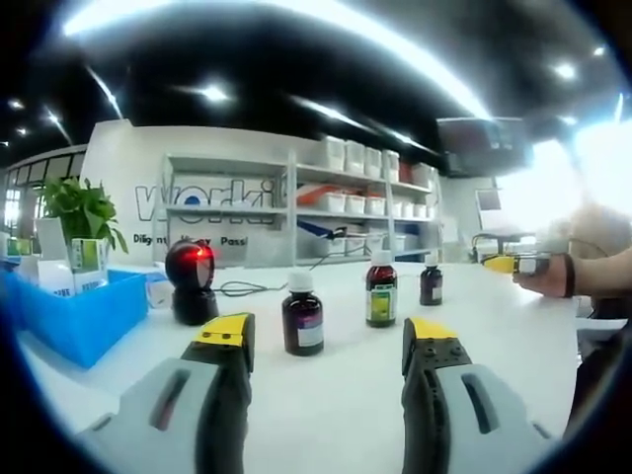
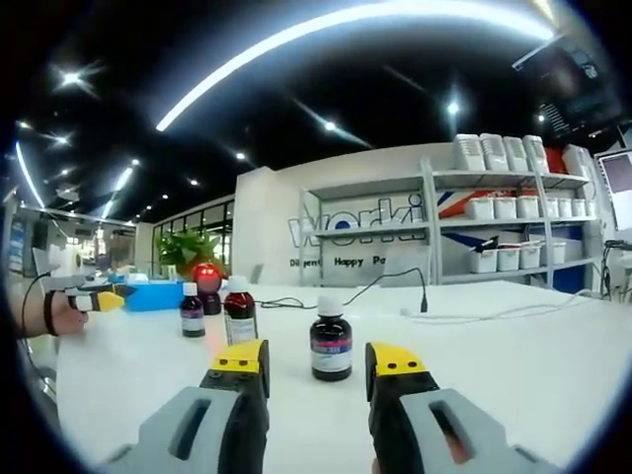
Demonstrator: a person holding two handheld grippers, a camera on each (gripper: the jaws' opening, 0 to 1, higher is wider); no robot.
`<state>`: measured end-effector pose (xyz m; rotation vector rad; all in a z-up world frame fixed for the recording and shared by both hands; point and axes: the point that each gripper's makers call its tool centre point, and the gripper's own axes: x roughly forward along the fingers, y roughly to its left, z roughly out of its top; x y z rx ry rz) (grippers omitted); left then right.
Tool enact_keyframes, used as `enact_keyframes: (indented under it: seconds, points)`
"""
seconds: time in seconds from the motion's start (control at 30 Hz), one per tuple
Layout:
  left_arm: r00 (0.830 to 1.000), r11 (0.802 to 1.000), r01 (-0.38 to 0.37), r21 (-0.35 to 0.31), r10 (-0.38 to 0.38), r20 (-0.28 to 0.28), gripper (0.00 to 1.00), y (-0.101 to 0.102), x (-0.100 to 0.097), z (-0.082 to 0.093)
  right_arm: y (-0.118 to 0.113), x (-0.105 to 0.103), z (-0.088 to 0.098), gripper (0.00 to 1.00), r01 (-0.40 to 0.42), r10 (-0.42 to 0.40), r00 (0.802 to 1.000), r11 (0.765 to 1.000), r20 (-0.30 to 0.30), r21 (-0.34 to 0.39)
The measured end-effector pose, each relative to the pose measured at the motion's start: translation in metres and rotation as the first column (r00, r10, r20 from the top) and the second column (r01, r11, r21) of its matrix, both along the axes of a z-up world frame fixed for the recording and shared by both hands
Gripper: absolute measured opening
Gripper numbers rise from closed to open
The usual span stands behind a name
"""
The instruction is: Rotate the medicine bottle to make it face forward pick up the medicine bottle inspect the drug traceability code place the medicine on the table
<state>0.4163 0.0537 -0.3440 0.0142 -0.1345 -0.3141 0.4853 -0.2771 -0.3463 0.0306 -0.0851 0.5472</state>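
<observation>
Nearest, the left gripper (image 1: pixel 326 346) has its jaws spread wide and empty, level above the white table (image 1: pixel 326 425); the right gripper (image 2: pixel 316 367) is likewise parted with nothing between its jaws. Just beyond, 3 medicine bottles stand upright and apart: in the right gripper view the nearest bottle (image 2: pixel 331 347) sits centred between the jaws, with a green-labelled bottle (image 2: pixel 239 314) and a small bottle (image 2: pixel 193 310) further left. Behind them sits the red-lit scanner (image 1: pixel 193 283), then a blue bin (image 1: pixel 84 311) and the shelving (image 1: pixel 346 212). Likely risks: a jaw tip clipping a bottle's shoulder on approach could topple it, or closing off-centre could spin the label away. Both hands hold their grippers low, pointing forward.
</observation>
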Motion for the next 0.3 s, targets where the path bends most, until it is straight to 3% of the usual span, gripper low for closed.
enact_keyframes:
  seconds: [0.3]
  points:
    - [1.0,1.0,0.0,0.006,0.0,-0.004,0.51,0.0003,-0.0002,-0.0019,0.0018,0.0002,0.0016,0.34,-0.018,0.018,1.0,1.0,-0.015,0.019]
